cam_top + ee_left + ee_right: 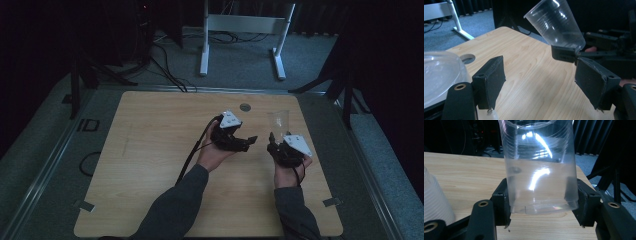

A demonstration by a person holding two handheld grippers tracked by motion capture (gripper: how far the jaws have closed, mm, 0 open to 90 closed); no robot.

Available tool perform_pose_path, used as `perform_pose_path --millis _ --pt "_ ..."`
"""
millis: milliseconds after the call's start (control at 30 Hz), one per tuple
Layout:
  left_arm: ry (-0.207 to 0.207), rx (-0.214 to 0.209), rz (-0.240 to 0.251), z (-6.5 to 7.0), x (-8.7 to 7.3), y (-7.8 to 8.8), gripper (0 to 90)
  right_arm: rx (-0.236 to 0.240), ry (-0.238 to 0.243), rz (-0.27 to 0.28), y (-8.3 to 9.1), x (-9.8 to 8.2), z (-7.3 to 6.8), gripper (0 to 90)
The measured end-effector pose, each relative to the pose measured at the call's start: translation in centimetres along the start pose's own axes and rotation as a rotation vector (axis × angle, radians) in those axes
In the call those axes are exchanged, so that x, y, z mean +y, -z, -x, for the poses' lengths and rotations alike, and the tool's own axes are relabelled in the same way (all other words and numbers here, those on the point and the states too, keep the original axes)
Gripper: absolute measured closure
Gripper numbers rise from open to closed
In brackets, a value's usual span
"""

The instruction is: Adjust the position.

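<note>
My right gripper [279,140] is shut on the base of a clear plastic cup [280,121], which stands upright above the table's right side. In the right gripper view the pads press both sides of the cup [540,167] near its bottom. My left gripper [246,142] points right toward it, and its jaws [542,82] stand open with bare table between them. From there the held cup [556,22] looks tilted, in the other gripper's jaws. A second clear cup [439,72] lies close beside the left jaw, also seen as a ribbed cup [434,200]; what supports it is hidden.
The wooden table [150,150] has a round cable hole [244,107] at the back. Beyond the far edge stand a white desk frame [205,50], dark stands and cables on grey carpet. Metal clips sit at the front corners [85,205].
</note>
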State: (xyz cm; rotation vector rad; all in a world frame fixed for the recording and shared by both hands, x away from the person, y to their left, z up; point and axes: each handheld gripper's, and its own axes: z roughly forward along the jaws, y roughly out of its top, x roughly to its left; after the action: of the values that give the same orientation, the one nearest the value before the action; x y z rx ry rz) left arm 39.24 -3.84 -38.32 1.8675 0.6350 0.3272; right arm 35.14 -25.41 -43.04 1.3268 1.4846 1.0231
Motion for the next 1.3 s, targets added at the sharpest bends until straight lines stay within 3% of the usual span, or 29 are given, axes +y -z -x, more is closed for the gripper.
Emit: perform_pose_path --millis 100,400,533,700,967,1300 --pt "0.004 0.001 0.006 0.1 0.3 -0.3 23.8 0.001 -0.001 0.0 0.0 0.0 0.0 41.5" --pt "0.065 -0.006 0.026 -0.1 1.5 -1.5 23.7 -0.002 -0.004 0.009 0.1 -0.2 -0.2 41.5" --pt "0.105 -0.027 0.033 -0.1 2.2 -2.1 23.5 -0.003 -0.008 0.013 0.2 -0.3 -0.3 41.5" --pt "0.107 -0.038 0.03 0.2 2.6 -2.6 22.4 -0.004 -0.008 0.021 0.3 -0.2 -0.3 41.4" --pt "0.167 -0.074 0.051 0.4 2.9 -3.6 20.5 -0.006 -0.007 0.029 0.4 -0.3 -0.4 41.5" --pt "0.173 -0.08 0.035 0.8 3.4 -4.4 17.0 -0.006 -0.008 0.039 0.5 -0.3 -0.6 41.4"
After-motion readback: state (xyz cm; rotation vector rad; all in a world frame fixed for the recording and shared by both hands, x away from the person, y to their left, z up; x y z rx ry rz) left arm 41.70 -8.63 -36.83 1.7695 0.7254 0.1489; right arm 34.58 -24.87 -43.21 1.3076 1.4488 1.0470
